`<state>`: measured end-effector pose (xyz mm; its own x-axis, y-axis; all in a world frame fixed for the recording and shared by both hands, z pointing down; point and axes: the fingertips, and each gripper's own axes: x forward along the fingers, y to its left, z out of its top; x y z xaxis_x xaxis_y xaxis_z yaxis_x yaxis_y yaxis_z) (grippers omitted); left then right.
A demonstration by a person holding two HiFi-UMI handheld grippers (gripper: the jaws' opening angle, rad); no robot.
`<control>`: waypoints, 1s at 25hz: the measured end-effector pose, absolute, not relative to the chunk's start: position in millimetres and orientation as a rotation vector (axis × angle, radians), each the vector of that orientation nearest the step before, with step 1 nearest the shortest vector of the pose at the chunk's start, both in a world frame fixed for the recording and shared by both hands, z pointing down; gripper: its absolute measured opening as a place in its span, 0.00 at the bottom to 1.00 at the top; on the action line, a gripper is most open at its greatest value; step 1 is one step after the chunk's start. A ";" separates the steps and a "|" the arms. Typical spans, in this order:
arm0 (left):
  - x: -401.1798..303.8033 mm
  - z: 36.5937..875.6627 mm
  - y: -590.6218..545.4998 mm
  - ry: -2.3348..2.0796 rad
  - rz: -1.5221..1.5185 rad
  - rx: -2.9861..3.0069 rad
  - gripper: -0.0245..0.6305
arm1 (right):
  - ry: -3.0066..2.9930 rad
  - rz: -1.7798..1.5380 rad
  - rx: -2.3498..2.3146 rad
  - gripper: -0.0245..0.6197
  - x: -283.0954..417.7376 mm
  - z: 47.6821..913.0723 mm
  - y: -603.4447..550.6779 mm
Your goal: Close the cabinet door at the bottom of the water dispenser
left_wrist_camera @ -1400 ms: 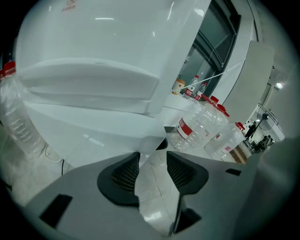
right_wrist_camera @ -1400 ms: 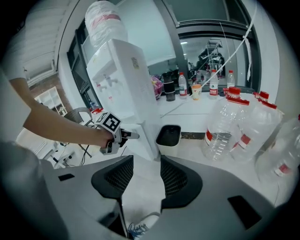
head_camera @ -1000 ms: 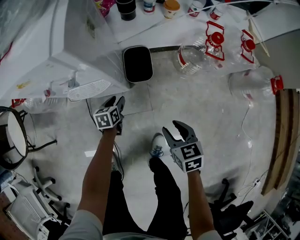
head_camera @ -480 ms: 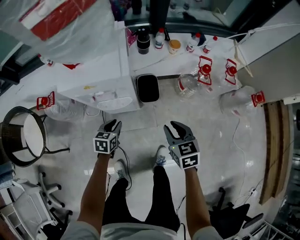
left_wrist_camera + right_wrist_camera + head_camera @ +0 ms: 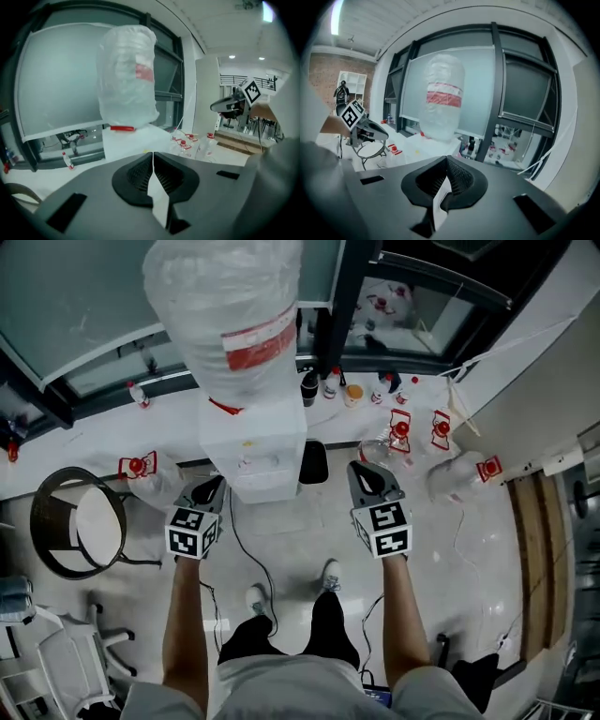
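Observation:
The white water dispenser (image 5: 255, 454) stands ahead of me against the window, a large plastic-wrapped bottle (image 5: 228, 320) on top. From above its body hides the bottom cabinet door. My left gripper (image 5: 210, 488) hangs just in front of the dispenser's left corner, jaws shut and empty. My right gripper (image 5: 364, 472) is held to the right of the dispenser, also shut on nothing. In the left gripper view the closed left gripper (image 5: 153, 158) points toward the bottle (image 5: 127, 79). The right gripper (image 5: 446, 163) in its own view points level at the bottle (image 5: 443, 105).
A black bin (image 5: 313, 462) sits right of the dispenser. Empty water jugs (image 5: 403, 439) lie on the floor at the right, another jug (image 5: 141, 472) at the left. A round stool (image 5: 77, 521) stands far left. A cable (image 5: 246, 549) runs across the floor near my feet.
Both grippers rose from near the floor and their jaws went from open to shut. My view lifted too, so the whole dispenser and bottle now show from above.

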<state>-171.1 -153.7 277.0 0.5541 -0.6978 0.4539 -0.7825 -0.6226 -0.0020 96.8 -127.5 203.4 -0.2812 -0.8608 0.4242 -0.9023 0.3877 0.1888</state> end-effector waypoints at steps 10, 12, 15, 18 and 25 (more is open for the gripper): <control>-241.3 106.0 -128.5 -1.425 0.569 2.853 0.08 | -2.311 -0.154 1.530 0.08 2.2 76.5 -110.2; -249.2 79.4 -122.7 -1.447 0.523 2.888 0.08 | -2.337 -0.211 1.515 0.08 -15.6 57.3 -106.6; -253.1 48.4 -111.9 -1.458 0.460 2.943 0.08 | -2.371 -0.264 1.491 0.08 -37.1 36.0 -97.8; -254.9 24.8 -103.7 -1.466 0.406 2.980 0.08 | -2.402 -0.295 1.463 0.08 -55.4 20.0 -90.7; -252.9 -8.8 -85.9 -1.457 0.384 3.080 0.08 | -2.430 -0.403 1.440 0.08 -82.1 -2.3 -84.1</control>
